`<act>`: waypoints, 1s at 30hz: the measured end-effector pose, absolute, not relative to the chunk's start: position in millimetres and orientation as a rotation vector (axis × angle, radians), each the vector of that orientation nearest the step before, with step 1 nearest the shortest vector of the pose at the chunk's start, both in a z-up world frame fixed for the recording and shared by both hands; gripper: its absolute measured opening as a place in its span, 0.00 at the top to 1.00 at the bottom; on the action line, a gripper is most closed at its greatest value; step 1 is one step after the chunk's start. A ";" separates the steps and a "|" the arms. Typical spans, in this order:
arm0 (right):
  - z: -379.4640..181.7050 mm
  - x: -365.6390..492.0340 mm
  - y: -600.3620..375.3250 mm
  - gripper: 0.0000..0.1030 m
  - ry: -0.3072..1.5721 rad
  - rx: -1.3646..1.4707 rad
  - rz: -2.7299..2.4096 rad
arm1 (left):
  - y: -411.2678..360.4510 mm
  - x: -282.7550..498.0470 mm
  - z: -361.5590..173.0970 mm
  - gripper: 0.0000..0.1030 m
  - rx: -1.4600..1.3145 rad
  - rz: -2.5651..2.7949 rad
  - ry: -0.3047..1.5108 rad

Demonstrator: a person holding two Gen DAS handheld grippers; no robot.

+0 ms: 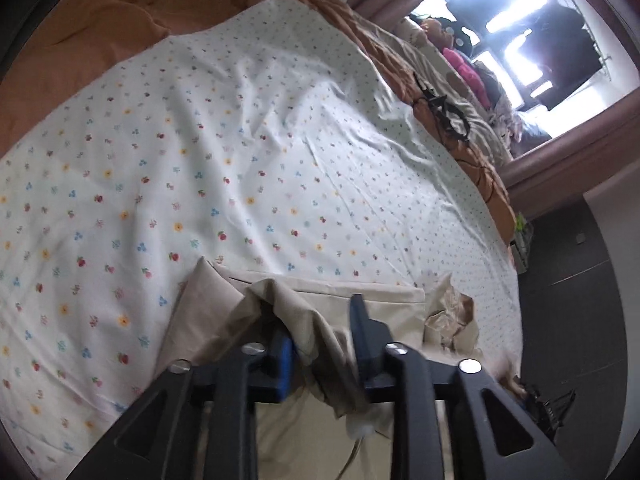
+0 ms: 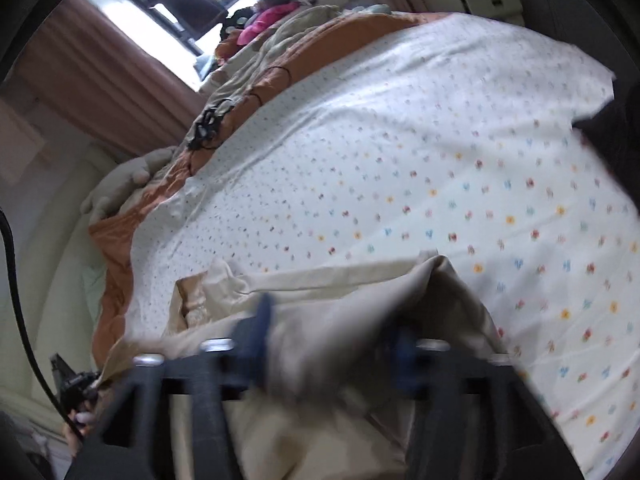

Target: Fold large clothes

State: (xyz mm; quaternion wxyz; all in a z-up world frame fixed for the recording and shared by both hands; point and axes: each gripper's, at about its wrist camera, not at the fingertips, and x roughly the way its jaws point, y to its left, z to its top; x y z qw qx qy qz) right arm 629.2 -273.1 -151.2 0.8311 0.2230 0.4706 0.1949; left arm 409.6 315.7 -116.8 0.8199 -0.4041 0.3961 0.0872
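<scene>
A beige garment (image 1: 360, 304) lies at the near edge of a bed covered by a white sheet with small flowers (image 1: 240, 160). My left gripper (image 1: 320, 332) has its blue-padded fingers apart with a bunch of the beige cloth between and over them. In the right wrist view the same beige garment (image 2: 340, 292) is draped over my right gripper (image 2: 332, 332); its fingers stand wide with cloth between them. This view is blurred. The flowered sheet (image 2: 440, 160) fills the view behind.
An orange quilt (image 1: 100, 40) lies under the sheet. A black cable bundle (image 1: 448, 116) sits on the bed's far side, with piled clothes (image 1: 468, 68) by a bright window. Dark floor (image 1: 580, 280) lies beside the bed. Another hand-held device (image 2: 76, 388) shows at lower left.
</scene>
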 end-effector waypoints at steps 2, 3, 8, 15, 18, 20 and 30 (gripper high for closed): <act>-148.1 622.9 -274.5 0.31 0.969 0.457 0.416 | 311.6 404.8 -112.2 0.54 -0.839 0.178 0.827; -146.1 620.1 -274.6 0.31 0.965 0.441 0.415 | 309.9 400.1 -107.9 0.45 -0.824 0.188 0.811; -139.5 607.4 -266.8 0.31 0.965 0.409 0.435 | 311.8 378.8 -93.1 0.33 -0.813 0.217 0.741; -123.5 585.1 -203.9 0.31 0.949 0.254 0.549 | 303.1 352.1 -91.4 0.33 -0.727 0.252 0.765; -122.0 577.6 -168.1 0.31 0.966 0.199 0.591 | 300.9 340.2 -98.8 0.33 -0.711 0.266 0.778; -124.6 573.4 -141.7 0.32 0.987 0.164 0.615 | 300.1 330.0 -106.9 0.33 -0.703 0.280 0.797; -165.1 556.9 -43.9 0.42 1.112 -0.045 0.645 | 298.9 284.5 -146.1 0.33 -0.742 0.278 0.872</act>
